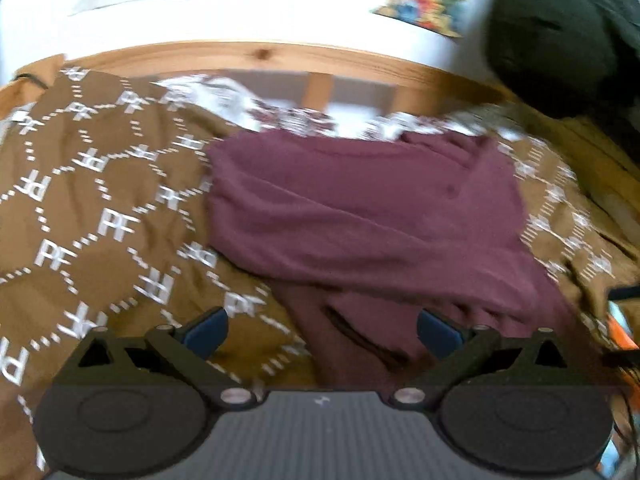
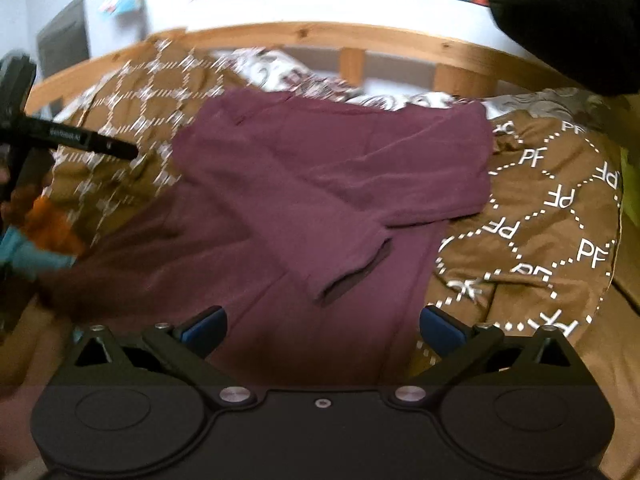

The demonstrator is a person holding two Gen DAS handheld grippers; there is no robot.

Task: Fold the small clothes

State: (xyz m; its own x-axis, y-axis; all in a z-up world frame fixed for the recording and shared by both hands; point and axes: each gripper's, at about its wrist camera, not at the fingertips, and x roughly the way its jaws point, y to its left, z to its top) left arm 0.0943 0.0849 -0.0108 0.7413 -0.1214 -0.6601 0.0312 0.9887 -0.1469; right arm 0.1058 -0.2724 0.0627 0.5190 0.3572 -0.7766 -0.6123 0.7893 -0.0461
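Observation:
A maroon long-sleeved top (image 1: 360, 208) lies partly folded on a brown bedspread (image 1: 100, 208) with white "PF" marks. In the right wrist view the top (image 2: 320, 184) has one sleeve (image 2: 344, 256) laid across its body, the cuff pointing toward me. My left gripper (image 1: 322, 334) is open and empty, just above the near edge of the top. My right gripper (image 2: 322, 330) is open and empty over the top's lower part. The left gripper's body (image 2: 72, 138) shows at the far left of the right wrist view.
A wooden bed frame (image 1: 256, 56) runs along the far side, with a white wall behind. A patterned pillow (image 2: 280, 70) lies at the head. A dark object (image 1: 560, 32) hangs at the upper right. Orange and teal cloth (image 2: 44, 236) sits at the left.

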